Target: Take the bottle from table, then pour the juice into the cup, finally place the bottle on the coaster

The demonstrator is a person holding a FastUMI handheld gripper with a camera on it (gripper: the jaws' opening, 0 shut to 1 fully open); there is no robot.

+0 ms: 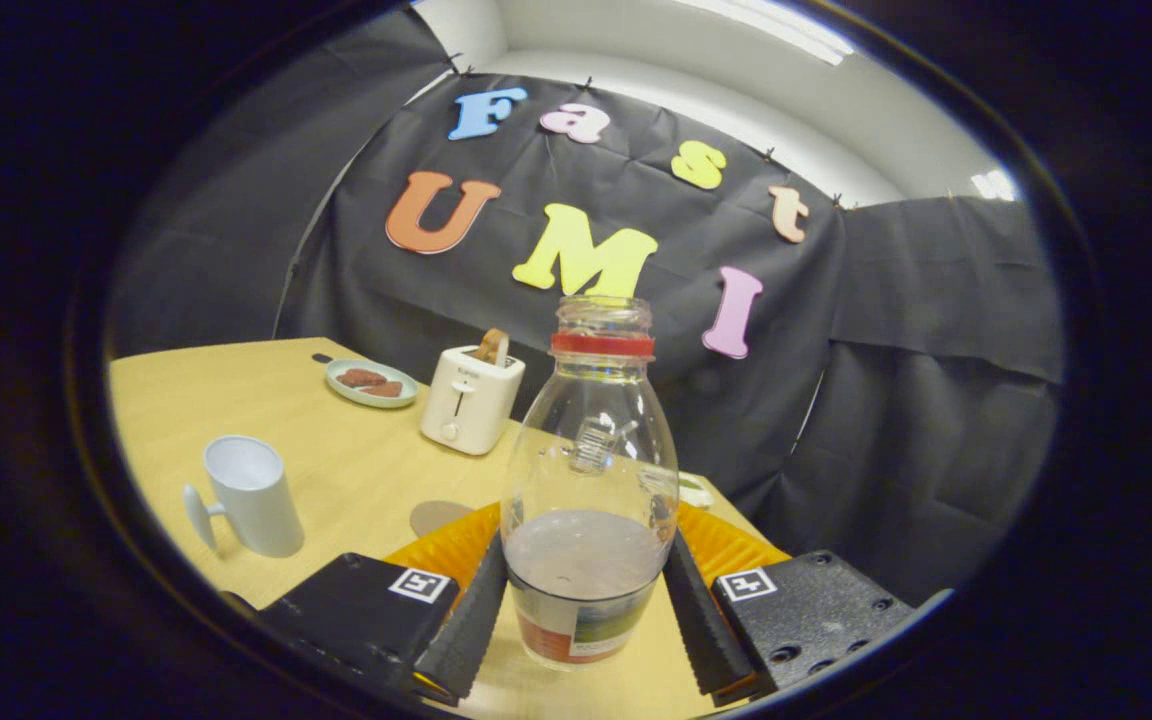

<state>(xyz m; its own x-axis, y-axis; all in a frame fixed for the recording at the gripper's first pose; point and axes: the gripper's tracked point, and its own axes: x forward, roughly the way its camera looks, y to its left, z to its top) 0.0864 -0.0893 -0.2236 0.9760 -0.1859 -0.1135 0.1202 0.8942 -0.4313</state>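
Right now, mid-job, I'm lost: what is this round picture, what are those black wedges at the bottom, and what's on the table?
The picture comes from a fisheye camera riding on a hand-held gripper, looking forward along its two fingers. The black ribbed wedges are those fingers; the jaws stand closed against either side of a clear bottle, so it is gripped. The bottle is upright, capless, with a red ring at its neck and a little liquid near the bottom.

Everything sits on a light wooden table. Beside the fingers stands an empty white cup. Just behind the bottle lies an orange ribbed plate, with a round grey coaster next to it. Beyond are a white toaster with a slice poking out and a small green plate of food.
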